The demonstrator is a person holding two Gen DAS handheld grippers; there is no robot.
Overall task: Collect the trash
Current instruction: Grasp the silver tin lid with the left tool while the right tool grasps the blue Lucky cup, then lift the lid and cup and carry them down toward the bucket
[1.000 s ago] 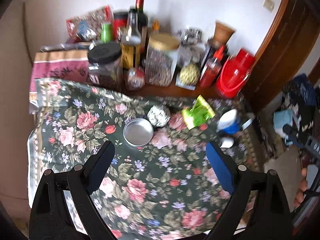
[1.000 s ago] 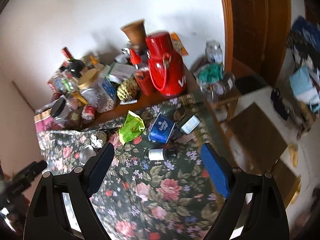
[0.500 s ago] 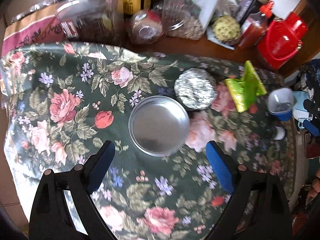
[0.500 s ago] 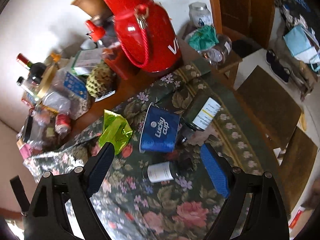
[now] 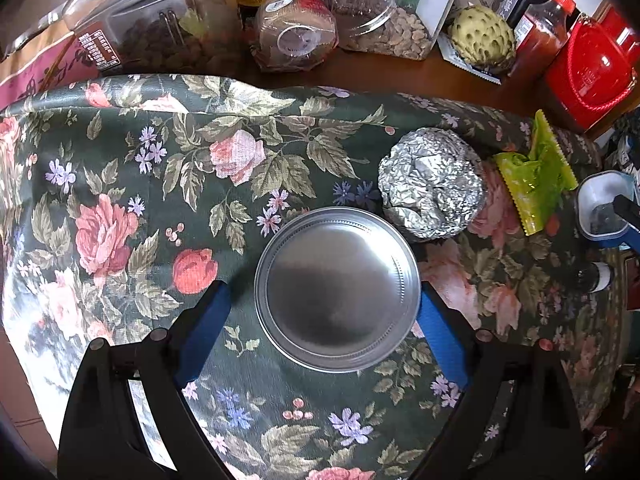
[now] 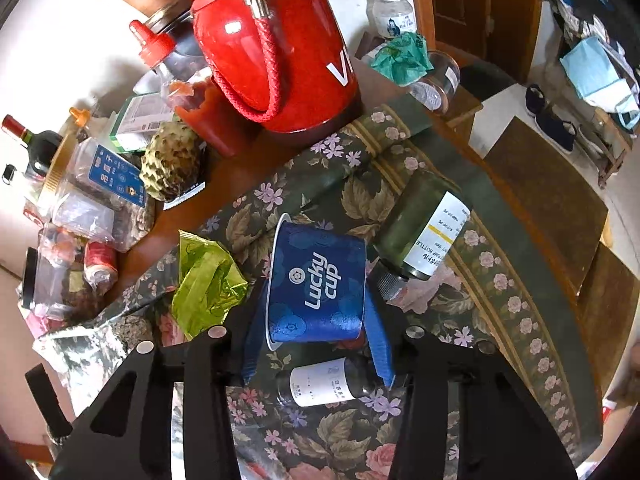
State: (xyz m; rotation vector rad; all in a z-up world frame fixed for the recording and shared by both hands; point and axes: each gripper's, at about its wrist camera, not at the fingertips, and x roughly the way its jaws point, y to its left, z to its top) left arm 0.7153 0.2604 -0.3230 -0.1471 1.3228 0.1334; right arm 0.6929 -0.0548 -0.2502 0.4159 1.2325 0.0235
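The left gripper (image 5: 322, 300) points steeply down at the bench (image 5: 400, 76), which is draped in a floral cloth (image 5: 120, 184). Its blue fingers (image 5: 202, 326) stand wide on either side of a round tin lid (image 5: 338, 290) lying flat on the cloth; the right finger sits just beside the lid's rim, the left one apart from it, and neither presses on it. A foil ball (image 5: 432, 182) rests just past the lid, touching or nearly touching its rim, with a green wrapper (image 5: 534, 182) beyond it.

The right gripper (image 6: 316, 336) has just been closing, and its fingers (image 6: 378, 340) now hold a blue cup (image 6: 318, 280) lying on its side, one pad against each flank. The green wrapper (image 6: 206, 282) lies just left of the cup. A small bottle (image 6: 324, 384) lies on the cloth below the cup, between the finger arms, and a green bottle (image 6: 424, 226) lies on its side to the cup's right, its neck near the cup's base. A red jug (image 6: 276, 40) stands behind, off the cloth.
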